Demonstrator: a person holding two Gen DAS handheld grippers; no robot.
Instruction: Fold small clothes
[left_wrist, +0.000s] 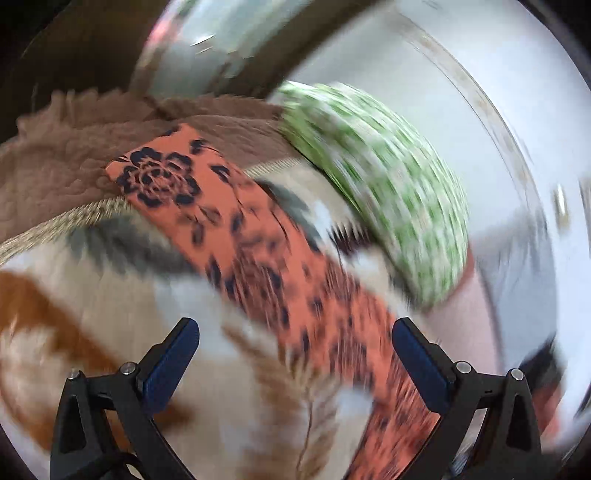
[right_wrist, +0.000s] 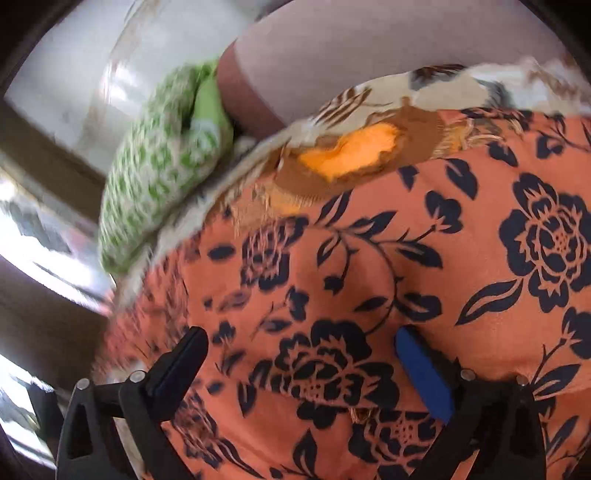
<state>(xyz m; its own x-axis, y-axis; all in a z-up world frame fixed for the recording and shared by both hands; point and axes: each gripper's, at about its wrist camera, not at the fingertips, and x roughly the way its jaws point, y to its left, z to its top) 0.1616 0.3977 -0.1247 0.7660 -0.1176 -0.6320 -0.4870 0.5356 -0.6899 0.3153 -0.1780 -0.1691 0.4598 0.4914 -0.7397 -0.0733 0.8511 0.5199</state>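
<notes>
We see the left claw (left_wrist: 295, 332) spread wide and empty above a leaf-patterned blanket (left_wrist: 110, 295), where the orange garment with dark flowers (left_wrist: 236, 229) lies in a long strip. A green-and-white pillow (left_wrist: 388, 184) sits beyond it. Our right claw (right_wrist: 301, 341), likewise spread wide and holding nothing, hangs just over the same flat orange cloth.

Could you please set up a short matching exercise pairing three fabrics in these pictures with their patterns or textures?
Things:
1. Orange cloth
2. Green and white pillow
3. Brown blanket

Descriptions:
A. plain fuzzy pile
B. dark navy flowers and leaves
C. small blurred speckled print

Pairs: 1-B, 2-C, 3-A
</notes>
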